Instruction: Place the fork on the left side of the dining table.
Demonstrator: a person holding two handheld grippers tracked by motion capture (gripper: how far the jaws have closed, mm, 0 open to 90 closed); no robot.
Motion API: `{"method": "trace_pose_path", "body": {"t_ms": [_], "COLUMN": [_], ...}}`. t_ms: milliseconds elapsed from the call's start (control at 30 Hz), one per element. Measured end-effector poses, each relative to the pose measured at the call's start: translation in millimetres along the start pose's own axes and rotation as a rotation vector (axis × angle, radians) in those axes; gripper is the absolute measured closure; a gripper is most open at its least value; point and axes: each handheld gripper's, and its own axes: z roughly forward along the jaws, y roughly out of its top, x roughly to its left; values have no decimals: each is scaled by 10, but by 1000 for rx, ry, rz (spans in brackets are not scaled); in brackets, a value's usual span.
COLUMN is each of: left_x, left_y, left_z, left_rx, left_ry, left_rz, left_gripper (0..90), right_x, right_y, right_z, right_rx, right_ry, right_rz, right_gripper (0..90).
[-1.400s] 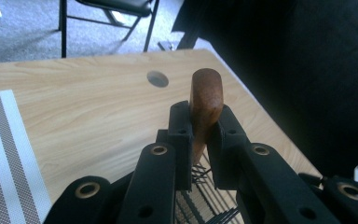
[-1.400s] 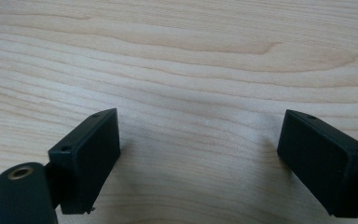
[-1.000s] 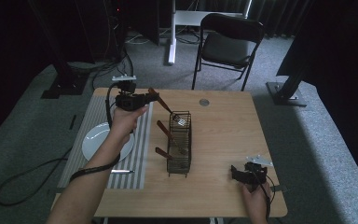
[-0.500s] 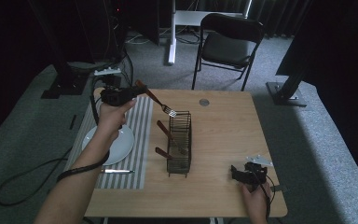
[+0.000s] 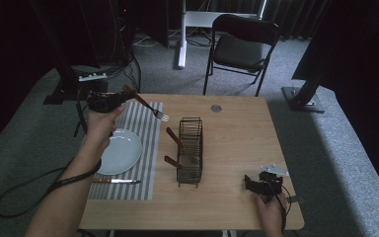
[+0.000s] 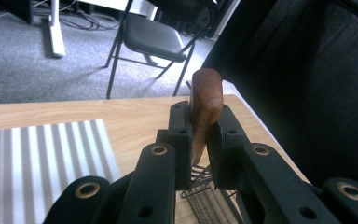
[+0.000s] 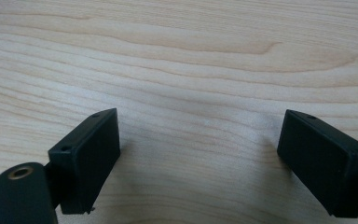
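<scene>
While clamped in left tongs (image 5: 121, 96), fork (image 5: 148, 105) slants, tines toward rack (image 5: 190, 150)

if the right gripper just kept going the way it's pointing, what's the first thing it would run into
The right gripper has its jaws open and angled down at the bare wooden table, close in front of them. Nothing lies between the jaws or ahead of them, so it would most likely meet the tabletop first; how near is hard to judge.
</scene>
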Motion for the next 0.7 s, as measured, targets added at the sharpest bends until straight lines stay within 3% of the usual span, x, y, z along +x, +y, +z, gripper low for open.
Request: {"method": "trace_pose_path", "body": {"t_ms": [267, 700], "left_x": [243, 631], "left_y": [-65, -165], "left_z": [-22, 27], "left_rx": [2, -4], "left_ry": [59, 110], "left_rz": [-15, -104], "left_gripper": [806, 806], "right_x": [0, 0], "right_y": [0, 0], "right_z": [0, 0], "right_rx": [0, 0], "right_ry": [0, 0], "right_rz": [0, 0], "right_gripper": [126, 126]}}
